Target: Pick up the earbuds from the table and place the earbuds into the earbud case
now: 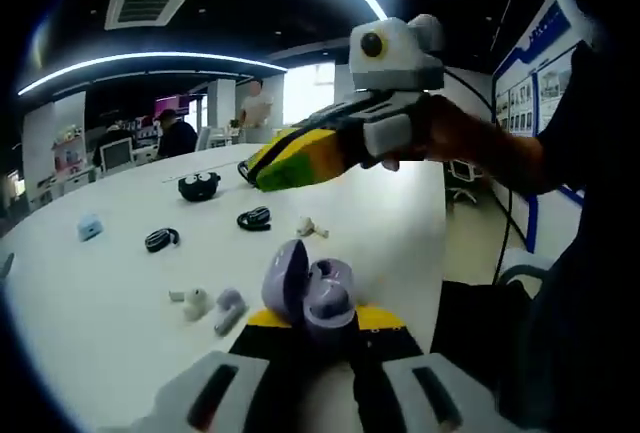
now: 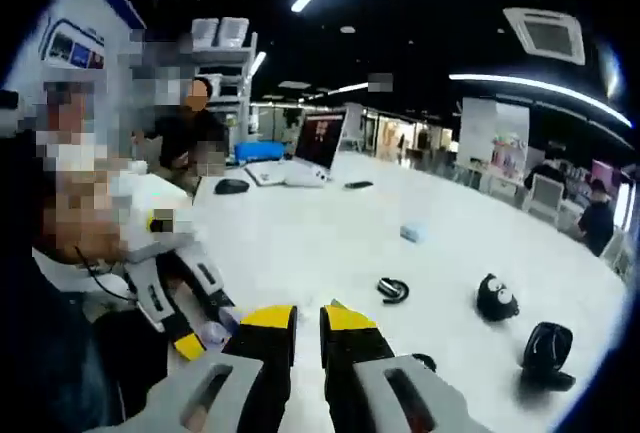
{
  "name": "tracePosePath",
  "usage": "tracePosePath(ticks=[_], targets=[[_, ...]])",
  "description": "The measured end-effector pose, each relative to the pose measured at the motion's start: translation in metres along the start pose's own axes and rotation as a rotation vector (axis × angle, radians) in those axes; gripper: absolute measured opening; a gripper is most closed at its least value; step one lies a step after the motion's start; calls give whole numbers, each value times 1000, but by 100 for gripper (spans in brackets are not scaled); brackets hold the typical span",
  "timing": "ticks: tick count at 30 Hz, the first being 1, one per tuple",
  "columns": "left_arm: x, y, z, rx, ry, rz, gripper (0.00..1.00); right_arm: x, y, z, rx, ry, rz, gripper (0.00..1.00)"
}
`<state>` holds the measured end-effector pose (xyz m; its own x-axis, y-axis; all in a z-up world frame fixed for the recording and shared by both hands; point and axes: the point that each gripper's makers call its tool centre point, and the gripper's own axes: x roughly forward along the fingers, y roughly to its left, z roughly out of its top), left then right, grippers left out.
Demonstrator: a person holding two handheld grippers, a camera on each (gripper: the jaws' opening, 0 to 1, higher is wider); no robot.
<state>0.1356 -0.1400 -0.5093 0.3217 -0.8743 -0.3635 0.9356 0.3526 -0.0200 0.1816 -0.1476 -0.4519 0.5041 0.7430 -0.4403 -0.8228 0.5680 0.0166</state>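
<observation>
Left tool [image 1: 318, 325] clamps the open purple case [image 1: 312, 291]; right tool [image 2: 308, 321], jaws nearly together, empty, above the worktop [image 2: 330, 243].

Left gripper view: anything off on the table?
Nothing damaged or spilled. The purple earbud case sits open in the left gripper, empty so far as visible; two earbuds lie loose on the table beside it.
</observation>
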Motion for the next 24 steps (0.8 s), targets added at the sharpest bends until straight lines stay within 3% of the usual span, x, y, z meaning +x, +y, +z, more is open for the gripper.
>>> tracePosePath(ticks=[4,8,16,24], targets=[[0,0,0,-4,-6,-4,20,24,13,-6,164,79,138,9],[0,-1,0,-2,-7,-8,20,41,13,-15,279,145,207,10],[-2,0,-1,-6,-14,-15,20,61,13,-26,237,203,211,10],[-2,0,0,-4,-14,-23,20,58,4,-36,158,244,177,10]])
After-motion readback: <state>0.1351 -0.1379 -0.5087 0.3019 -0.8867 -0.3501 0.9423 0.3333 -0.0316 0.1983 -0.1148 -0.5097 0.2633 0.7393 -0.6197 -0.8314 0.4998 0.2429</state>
